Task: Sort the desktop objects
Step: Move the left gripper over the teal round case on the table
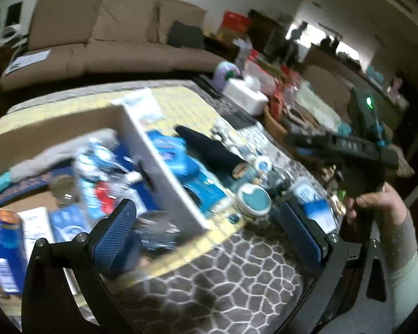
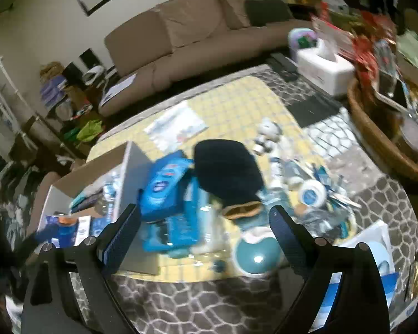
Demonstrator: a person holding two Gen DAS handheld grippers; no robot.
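Both views are smeared with motion blur, so small items cannot be read exactly. The left gripper stands wide with nothing between its blue pads; a clear, glassy thing lies blurred just beyond the left pad, but no pad presses on it. The right gripper is likewise spread wide and empty, hanging over the pile on the bench, whose cover shows a grey cracked-stone pattern around a yellow chequered middle. In the right wrist view the cardboard box sits at about 9 o'clock of the gripper, open at the top and already holding blue and white packets. Just beside its white wall, towards 12 o'clock, lies a blue packet, and touching that, at 1 o'clock, a dark navy cloth item with a tan cuff end. A round teal-topped tin lies near the right finger at 3 o'clock, and a small white-and-blue round tub further out at 2 o'clock among loose bits. A white tissue box stands at the far edge, with a wicker basket of clutter beside it. In the left wrist view a hand at 3 o'clock holds the other tool's black body, well apart from the box.
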